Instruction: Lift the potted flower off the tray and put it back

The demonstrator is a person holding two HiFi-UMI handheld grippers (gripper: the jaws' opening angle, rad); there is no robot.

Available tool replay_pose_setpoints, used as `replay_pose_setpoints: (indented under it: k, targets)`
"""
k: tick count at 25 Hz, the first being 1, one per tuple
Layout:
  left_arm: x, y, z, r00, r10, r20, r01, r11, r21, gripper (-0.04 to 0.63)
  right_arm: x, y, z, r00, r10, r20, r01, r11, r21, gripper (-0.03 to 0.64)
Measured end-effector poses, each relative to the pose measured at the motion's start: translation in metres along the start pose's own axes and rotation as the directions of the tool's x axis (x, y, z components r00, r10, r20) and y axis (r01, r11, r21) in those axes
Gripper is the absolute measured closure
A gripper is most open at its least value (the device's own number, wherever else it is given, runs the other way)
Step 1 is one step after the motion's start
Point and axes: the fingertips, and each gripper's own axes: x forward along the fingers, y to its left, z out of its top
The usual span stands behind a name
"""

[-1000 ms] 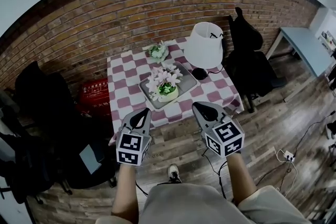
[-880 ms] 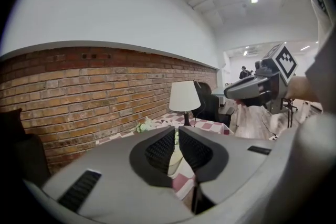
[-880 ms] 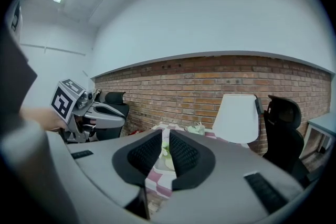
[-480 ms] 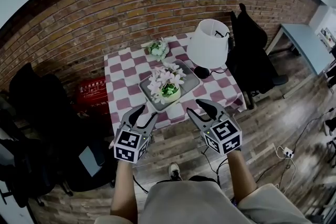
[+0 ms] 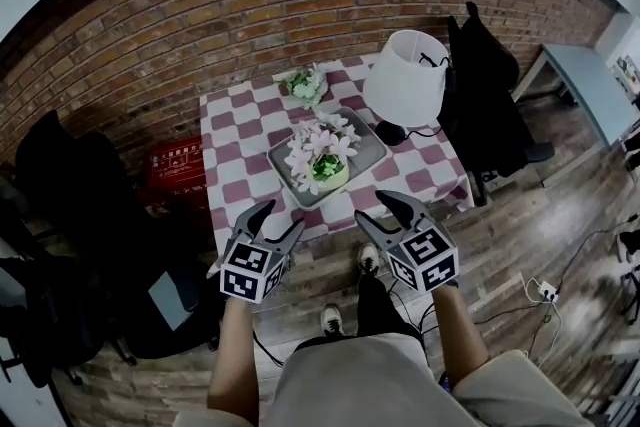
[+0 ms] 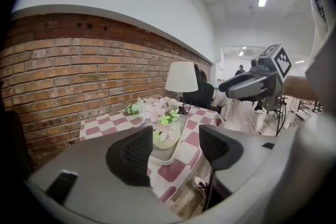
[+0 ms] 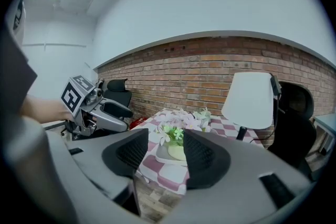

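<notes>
A potted flower [image 5: 322, 155] with pale pink blooms in a light green pot stands in a grey tray [image 5: 372, 150] on a table with a checked cloth [image 5: 235, 155]. It also shows ahead in the left gripper view as the potted flower [image 6: 164, 119] and in the right gripper view as the potted flower [image 7: 176, 141]. Both grippers hover short of the table's near edge, apart from the pot. My left gripper [image 5: 277, 222] and right gripper [image 5: 378, 208] are open with nothing between their jaws, which have just been opening.
A white table lamp [image 5: 405, 80] stands right of the tray. A small second plant [image 5: 304, 85] sits at the table's back. A dark chair [image 5: 490, 95] is at the right, dark chairs and a red box [image 5: 172, 165] at the left, a brick wall behind.
Both grippers' jaws have gone from shut to open. Both grippers have sunk a little, with the table and flower now slightly farther up the head view.
</notes>
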Motion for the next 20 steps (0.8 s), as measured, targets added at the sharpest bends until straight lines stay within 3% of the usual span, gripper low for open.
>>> replay_pose_setpoints:
  k: [13, 20]
  targets:
    - [0.058, 0.013, -0.034, 0.998, -0.041, -0.038, 0.039, 0.998, -0.052, 0.291, 0.066, -0.039, -0.044, 0.996, 0.040, -0.086, -0.040, 0.999, 0.005, 0.380]
    - [0.101, 0.030, -0.062, 0.995, -0.049, -0.091, 0.043, 0.997, -0.067, 0.254, 0.102, -0.063, -0.071, 0.990, 0.057, -0.128, -0.052, 0.998, 0.041, 0.377]
